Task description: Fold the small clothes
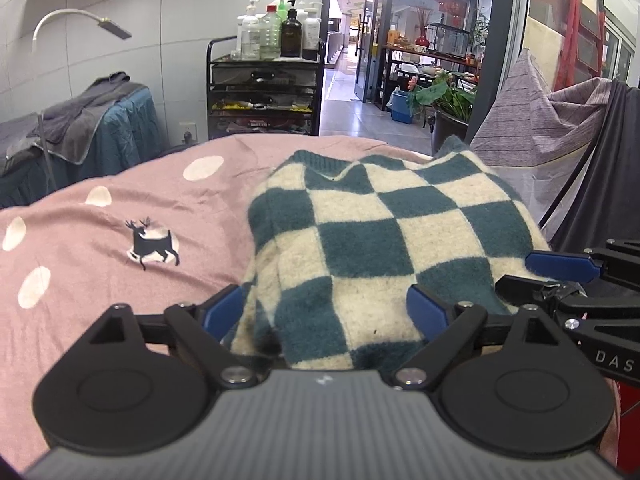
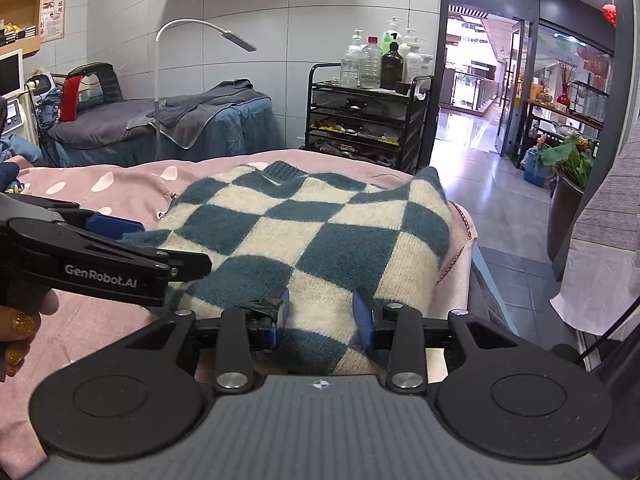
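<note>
Both your grippers tilt down, side by side | left gripper (image 1: 326, 306) wide open, right gripper (image 2: 322, 314) part open | checkered sweater (image 1: 360, 240) hem between each pair, ungripped

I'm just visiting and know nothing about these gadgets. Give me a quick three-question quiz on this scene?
1. True or false: the checkered sweater hangs on a rack.
2. What animal is printed on the pink bedsheet?
3. Which gripper has its jaws wider apart: A) left gripper, B) right gripper?

Key: 1. False, it lies on the bedsheet. 2. A deer. 3. A.
</note>
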Available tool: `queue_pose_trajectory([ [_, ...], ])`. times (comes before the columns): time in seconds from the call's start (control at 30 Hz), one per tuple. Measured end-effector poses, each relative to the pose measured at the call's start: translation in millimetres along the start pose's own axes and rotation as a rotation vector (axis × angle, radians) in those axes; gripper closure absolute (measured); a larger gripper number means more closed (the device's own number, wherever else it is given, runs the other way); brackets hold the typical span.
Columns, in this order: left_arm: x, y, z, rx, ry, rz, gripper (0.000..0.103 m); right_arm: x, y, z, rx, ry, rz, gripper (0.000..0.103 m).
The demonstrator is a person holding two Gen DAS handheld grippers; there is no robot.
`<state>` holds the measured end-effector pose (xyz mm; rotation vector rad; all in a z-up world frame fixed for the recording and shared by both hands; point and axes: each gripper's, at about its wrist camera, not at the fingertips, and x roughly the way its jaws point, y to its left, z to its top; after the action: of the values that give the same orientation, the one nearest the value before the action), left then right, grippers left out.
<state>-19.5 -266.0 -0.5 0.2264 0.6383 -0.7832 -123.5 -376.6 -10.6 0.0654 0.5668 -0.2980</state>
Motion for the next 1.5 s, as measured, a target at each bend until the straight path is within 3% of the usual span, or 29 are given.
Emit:
queue_pose_trajectory([
  [0.07, -5.1, -2.9, 2.7, 0.030, 0.000, 0.019, 0.006, -1.0, 2.2, 2.0, -0.003, 0.006, -0.010, 0.026],
  [0.13, -9.5, -4.8, 5.0, 0.048, 0.006, 0.034, 0.002, -1.0, 3.1, 4.0, 0.004, 0.016, -0.010, 0.012],
  [0.17, -12.0, -5.6, 6.3, 0.055, 0.006, 0.038, 0.002, -1.6, 3.3, 5.2, 0.012, 0.019, -0.007, 0.000],
  [0.37, -27.6, -6.5, 12.6, 0.071, -0.005, 0.060, 0.001, -10.7, 5.6, 10.1, 0.032, -0.008, -0.010, 0.000],
  [0.8, -63.0, -16.8, 29.9, 0.154, -0.006, 0.085, 0.000, -24.4, 10.5, 34.7, 0.012, 0.074, -0.040, 0.000],
  [1.17, -73.3, -10.4, 36.9, 0.092, 0.115, -0.016, 0.000, -40.3, 20.7, 57.2, -0.122, 0.226, 0.010, 0.000],
  [1.5, -71.2, -29.1, 42.0, 0.214, 0.177, 0.078, 0.000, -32.7, 29.4, 60.7, -0.200, 0.322, 0.008, 0.000],
])
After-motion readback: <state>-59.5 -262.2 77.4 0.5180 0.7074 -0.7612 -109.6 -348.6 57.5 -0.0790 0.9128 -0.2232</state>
